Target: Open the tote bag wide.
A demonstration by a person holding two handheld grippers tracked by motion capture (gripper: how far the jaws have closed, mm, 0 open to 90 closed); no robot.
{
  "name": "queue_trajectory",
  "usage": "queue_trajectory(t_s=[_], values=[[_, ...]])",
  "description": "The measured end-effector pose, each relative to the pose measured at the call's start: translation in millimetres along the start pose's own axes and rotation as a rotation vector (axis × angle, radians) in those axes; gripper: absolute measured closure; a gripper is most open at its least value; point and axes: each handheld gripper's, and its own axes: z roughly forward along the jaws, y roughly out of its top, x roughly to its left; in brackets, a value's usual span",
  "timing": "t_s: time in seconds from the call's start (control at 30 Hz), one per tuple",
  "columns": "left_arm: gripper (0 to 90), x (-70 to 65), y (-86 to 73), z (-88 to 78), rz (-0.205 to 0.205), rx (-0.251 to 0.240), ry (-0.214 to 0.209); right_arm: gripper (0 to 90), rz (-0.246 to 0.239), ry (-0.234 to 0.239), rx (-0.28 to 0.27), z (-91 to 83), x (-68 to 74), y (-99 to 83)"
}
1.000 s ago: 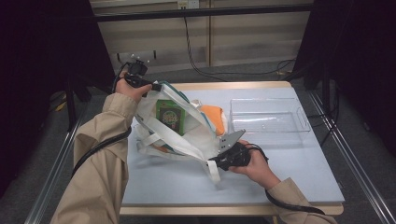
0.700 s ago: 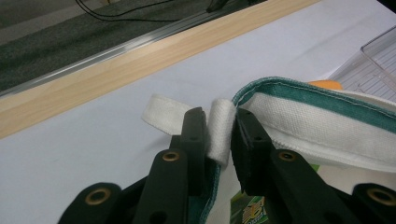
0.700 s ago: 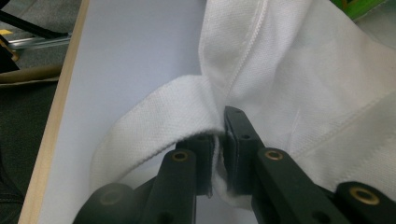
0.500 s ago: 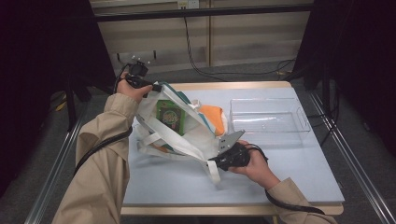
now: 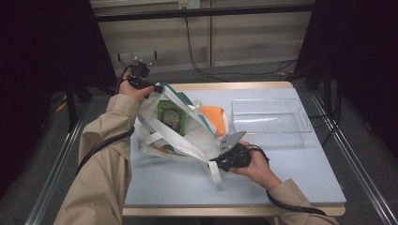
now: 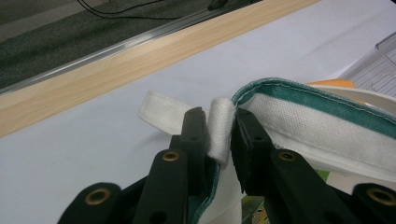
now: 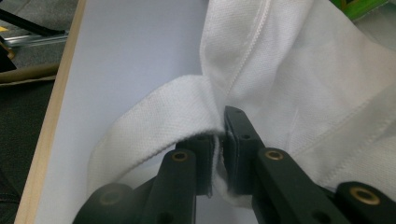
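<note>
2 grippers, and both of yours are clamped on the same white tote bag (image 5: 180,136), which lies on the pale blue table (image 5: 291,173) left of centre with its mouth pulled wide. Your left gripper (image 5: 157,88), up by the far left corner, has its jaws nearly together on the green-edged rim (image 6: 299,95) and the folded white strap (image 6: 219,126) pinched between the pads. Your right gripper (image 5: 217,161), low on the near side, is squeezed almost shut on the bag's other white handle (image 7: 173,121), right where the webbing meets the cloth. The left gripper view gives you the stitching of the green trim and the wooden table edge (image 6: 116,65) running behind, with a corner of the clear plastic tray (image 6: 385,46) at far right. The right gripper view gives you the weave of the handle and a wide fold of white cloth, with a scrap of green at top right. From the high view you see what neither close camera shows whole: a green packet (image 5: 171,116) standing inside the open bag, something orange (image 5: 213,118) lying against the bag's right side, and the tray (image 5: 270,115) sitting well apart on the far right of the table. A loose strap end (image 5: 213,172) trails on the table just beside your right gripper.
</note>
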Motion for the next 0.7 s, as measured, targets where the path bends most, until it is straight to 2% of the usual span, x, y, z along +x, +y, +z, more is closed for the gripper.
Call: queue_trajectory(t_s=[0.1,0.2,0.33,0.43,0.57,0.6,0.67,0.7], values=[[75.6,0.4,-0.9,4.1,-0.016,-0.008,0.006,82.2,0.003,0.0,0.0,0.6,0.4,-0.2],[75.7,2.8,-1.7,6.3,-0.002,0.011,0.006,82.1,0.002,-0.003,0.004,0.7,0.7,-0.3],[75.6,1.6,-1.8,6.7,0.0,0.007,0.009,81.8,0.004,-0.004,0.004,0.9,0.8,-0.4],[75.4,0.6,-2.0,4.3,-0.012,-0.004,0.001,81.0,0.015,0.002,-0.001,0.7,0.5,-0.7],[73.0,0.1,-3.6,-1.5,0.005,-0.002,-0.003,78.6,0.029,0.003,-0.001,-0.2,-0.3,-1.1],[71.9,-1.4,-4.4,-2.3,-0.007,-0.017,-0.004,77.9,0.031,0.0,0.002,-1.1,-0.5,-0.7],[69.6,-1.1,-5.4,-6.7,0.011,0.004,-0.004,75.7,0.036,-0.009,0.004,-3.4,-1.1,0.6],[68.7,-1.5,-6.4,-8.8,0.003,-0.006,-0.002,75.1,0.037,-0.013,0.003,-4.8,-1.4,1.6]])
